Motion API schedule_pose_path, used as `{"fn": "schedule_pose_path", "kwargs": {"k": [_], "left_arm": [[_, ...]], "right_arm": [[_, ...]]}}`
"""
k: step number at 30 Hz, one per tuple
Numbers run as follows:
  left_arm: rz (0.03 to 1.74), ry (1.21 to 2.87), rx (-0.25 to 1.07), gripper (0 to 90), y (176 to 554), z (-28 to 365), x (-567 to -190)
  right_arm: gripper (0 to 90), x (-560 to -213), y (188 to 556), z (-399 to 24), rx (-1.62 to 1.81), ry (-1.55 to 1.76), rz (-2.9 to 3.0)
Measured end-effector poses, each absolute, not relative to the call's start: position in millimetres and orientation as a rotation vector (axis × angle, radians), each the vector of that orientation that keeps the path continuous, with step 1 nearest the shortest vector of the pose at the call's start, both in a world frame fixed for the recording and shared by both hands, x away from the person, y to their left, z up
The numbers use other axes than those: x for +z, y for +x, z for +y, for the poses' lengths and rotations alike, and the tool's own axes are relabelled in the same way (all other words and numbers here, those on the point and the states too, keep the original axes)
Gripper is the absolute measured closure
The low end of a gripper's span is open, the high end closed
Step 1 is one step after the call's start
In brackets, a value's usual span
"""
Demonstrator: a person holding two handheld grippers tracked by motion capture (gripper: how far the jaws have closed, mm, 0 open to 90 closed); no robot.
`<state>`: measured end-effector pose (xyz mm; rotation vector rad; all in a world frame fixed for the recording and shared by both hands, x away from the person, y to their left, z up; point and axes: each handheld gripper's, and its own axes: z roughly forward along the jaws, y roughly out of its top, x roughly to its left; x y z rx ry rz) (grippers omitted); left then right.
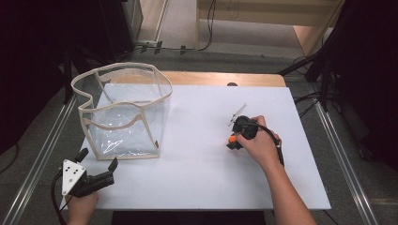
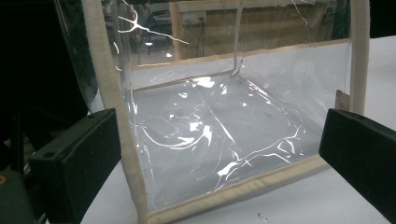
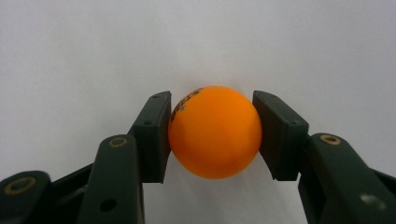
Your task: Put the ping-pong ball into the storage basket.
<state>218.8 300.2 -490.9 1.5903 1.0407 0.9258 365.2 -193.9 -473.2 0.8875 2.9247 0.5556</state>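
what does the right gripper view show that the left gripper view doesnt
Right gripper view: the orange ball clamped between the right gripper jaws, dark print on its upper left. Left gripper view: the clear bag with cream trim, standing open-topped and empty between the open left gripper jaws. Both share the white table surface.

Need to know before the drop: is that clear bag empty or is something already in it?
Empty. Through the clear bag the left gripper view shows only its bare floor and glare; the high view shows nothing inside either.
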Motion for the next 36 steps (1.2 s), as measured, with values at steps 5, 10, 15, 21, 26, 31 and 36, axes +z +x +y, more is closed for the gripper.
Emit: {"fn": "schedule_pose_path", "kwargs": {"k": [5,10,15,21,26,31,36], "left_arm": [[1.040,1.593,0.927,0.0,219,300,-491],[1.040,1.594,0.926,0.0,219,300,-491],[1.040,1.592,0.926,0.0,219,300,-491],[1.037,1.596,0.928,0.0,219,300,-491],[1.036,1.597,0.928,0.0,219,300,-491],[1.036,1.596,0.927,0.0,219,300,-491],[1.035,1.597,0.927,0.0,219,300,-491]], "right_arm": [[47.6,-468,368,-192,0.559,0.864,2.929],[47.7,-460,370,-188,0.558,0.847,2.934],[47.7,-452,372,-183,0.567,0.820,2.945],[47.8,-444,374,-181,0.559,0.814,2.953],[47.8,-441,377,-178,0.575,0.810,2.959],[47.8,-438,380,-173,0.569,0.773,2.975],[47.8,-432,382,-167,0.581,0.759,2.979]]}}
